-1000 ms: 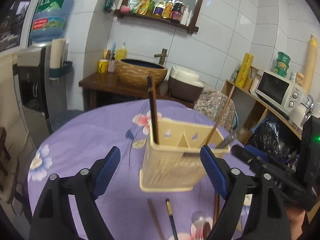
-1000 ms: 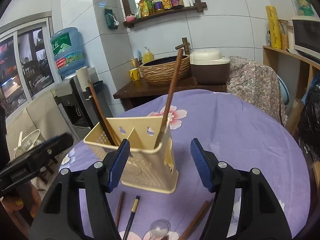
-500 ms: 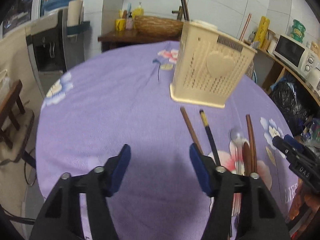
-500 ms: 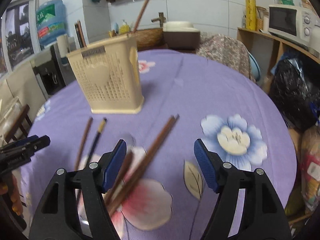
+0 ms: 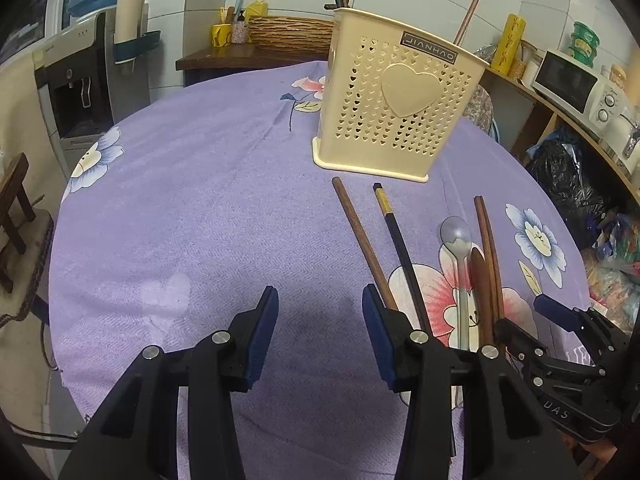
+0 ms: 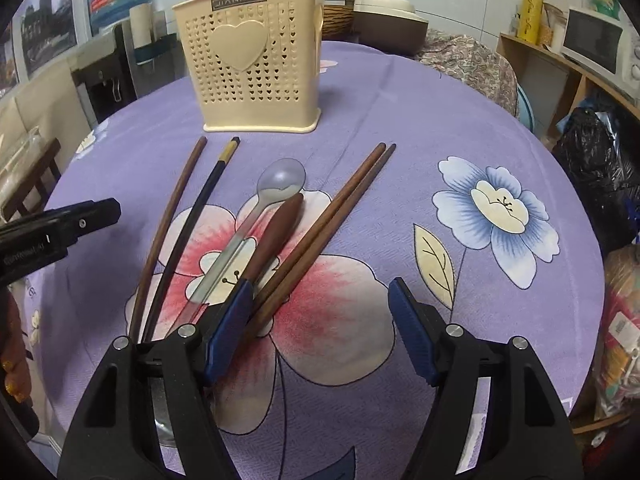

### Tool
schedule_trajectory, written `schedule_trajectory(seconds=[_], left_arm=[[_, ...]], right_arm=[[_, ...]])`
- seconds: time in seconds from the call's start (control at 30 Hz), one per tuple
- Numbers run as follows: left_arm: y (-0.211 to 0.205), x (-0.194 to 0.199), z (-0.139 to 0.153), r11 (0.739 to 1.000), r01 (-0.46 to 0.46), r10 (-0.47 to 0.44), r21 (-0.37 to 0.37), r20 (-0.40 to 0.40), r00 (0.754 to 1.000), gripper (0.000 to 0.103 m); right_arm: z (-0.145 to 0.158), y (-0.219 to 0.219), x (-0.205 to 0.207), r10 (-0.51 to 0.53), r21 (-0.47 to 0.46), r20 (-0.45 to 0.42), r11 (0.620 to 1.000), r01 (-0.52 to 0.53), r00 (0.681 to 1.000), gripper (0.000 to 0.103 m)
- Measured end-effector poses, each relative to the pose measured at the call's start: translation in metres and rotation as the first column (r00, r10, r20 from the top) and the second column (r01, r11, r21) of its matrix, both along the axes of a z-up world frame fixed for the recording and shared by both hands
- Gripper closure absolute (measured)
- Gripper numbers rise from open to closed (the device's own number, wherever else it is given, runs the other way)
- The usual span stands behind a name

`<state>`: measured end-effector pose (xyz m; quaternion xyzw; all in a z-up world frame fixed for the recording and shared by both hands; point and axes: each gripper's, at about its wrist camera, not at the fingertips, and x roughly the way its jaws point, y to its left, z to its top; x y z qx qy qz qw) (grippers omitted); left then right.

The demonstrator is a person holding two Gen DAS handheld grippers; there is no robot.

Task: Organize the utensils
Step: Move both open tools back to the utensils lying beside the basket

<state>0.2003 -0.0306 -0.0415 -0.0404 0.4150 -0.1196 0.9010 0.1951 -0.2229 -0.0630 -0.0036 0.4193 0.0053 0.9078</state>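
Note:
A cream utensil holder (image 5: 400,108) (image 6: 250,58) with heart holes stands on the purple tablecloth, with chopsticks sticking out of its top. In front of it lie a brown chopstick (image 5: 360,236) (image 6: 168,220), a black chopstick (image 5: 400,248) (image 6: 192,216), a clear plastic spoon (image 5: 456,236) (image 6: 276,184), a brown wooden spoon (image 5: 478,276) (image 6: 276,232) and a pair of brown chopsticks (image 5: 490,248) (image 6: 340,208). My left gripper (image 5: 320,308) hovers low over bare cloth left of the brown chopstick, its jaws closing with nothing between them. My right gripper (image 6: 320,300) stands open over the pink flower, the chopstick pair's near ends just inside its left finger.
A water dispenser (image 5: 92,60) stands beyond the table's left edge, a wooden stool (image 5: 16,200) lower left. A shelf with a microwave (image 5: 576,80) and black bags (image 6: 600,152) line the right side. A dark side table with a woven basket (image 5: 292,34) stands behind.
Both grippers have dropped from above the holder down toward the cloth in front of it. The left jaws have narrowed. The loose utensils now lie close to both grippers.

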Motion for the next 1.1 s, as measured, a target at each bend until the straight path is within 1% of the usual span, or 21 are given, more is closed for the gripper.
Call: schedule_trajectory(seconds=[0.1,0.13,0.23,0.4,0.47,0.6,0.7,0.77,0.8,0.87,0.93,1.03,1.1], left_arm=[[-0.001,0.0,-0.002,1.0,0.001,-0.001,0.0,-0.004,1.0,0.059],[-0.001,0.0,-0.003,1.0,0.002,-0.002,-0.002,-0.008,1.0,0.059],[-0.003,0.0,-0.005,1.0,0.007,-0.007,0.002,-0.012,1.0,0.059],[-0.012,0.003,-0.007,1.0,0.029,-0.029,0.004,-0.025,0.999,0.059],[-0.017,0.006,-0.005,0.999,0.044,-0.044,0.003,-0.024,0.999,0.061],[-0.029,0.02,-0.001,0.998,0.062,-0.063,-0.009,-0.035,0.997,0.071],[-0.037,0.037,-0.001,0.999,0.045,-0.045,0.01,-0.032,0.998,0.075],[-0.039,0.049,-0.003,0.999,0.033,-0.033,-0.005,-0.053,0.998,0.078],[-0.041,0.053,-0.004,0.999,0.032,-0.032,-0.004,-0.059,0.998,0.078],[-0.045,0.065,-0.009,1.0,0.015,-0.013,0.022,-0.076,0.997,0.082],[-0.046,0.073,-0.012,1.0,0.005,-0.004,0.012,-0.096,0.995,0.084],[-0.051,0.08,-0.013,0.999,-0.005,0.009,0.049,-0.09,0.996,0.088],[-0.052,0.086,-0.014,0.999,-0.015,0.02,0.049,-0.096,0.995,0.09]], right_arm=[[-0.001,-0.008,-0.007,0.0,-0.059,-0.029,0.998,-0.002,1.0,0.033],[0.0,-0.015,-0.009,-0.01,-0.063,-0.032,0.998,0.008,0.999,0.033],[0.001,-0.037,-0.016,-0.06,-0.052,-0.039,0.997,0.058,0.997,0.033],[0.007,-0.05,-0.024,-0.094,-0.006,0.017,0.996,0.094,0.995,0.033],[0.008,-0.051,-0.025,-0.097,0.029,0.034,0.995,0.096,0.995,0.033],[0.01,-0.049,-0.023,-0.095,0.061,0.054,0.994,0.091,0.994,0.033],[0.011,-0.045,-0.023,-0.093,0.072,0.064,0.994,0.088,0.994,0.033],[0.011,-0.046,-0.024,-0.095,0.08,0.066,0.993,0.09,0.993,0.033],[0.01,-0.047,-0.023,-0.097,0.082,0.065,0.992,0.092,0.993,0.033],[0.009,-0.047,-0.023,-0.1,0.085,0.065,0.992,0.094,0.993,0.033],[0.009,-0.048,-0.023,-0.1,0.086,0.067,0.992,0.094,0.993,0.033],[0.009,-0.05,-0.021,-0.106,0.09,0.072,0.991,0.099,0.992,0.033],[0.009,-0.051,-0.019,-0.105,0.091,0.076,0.991,0.098,0.992,0.033]])
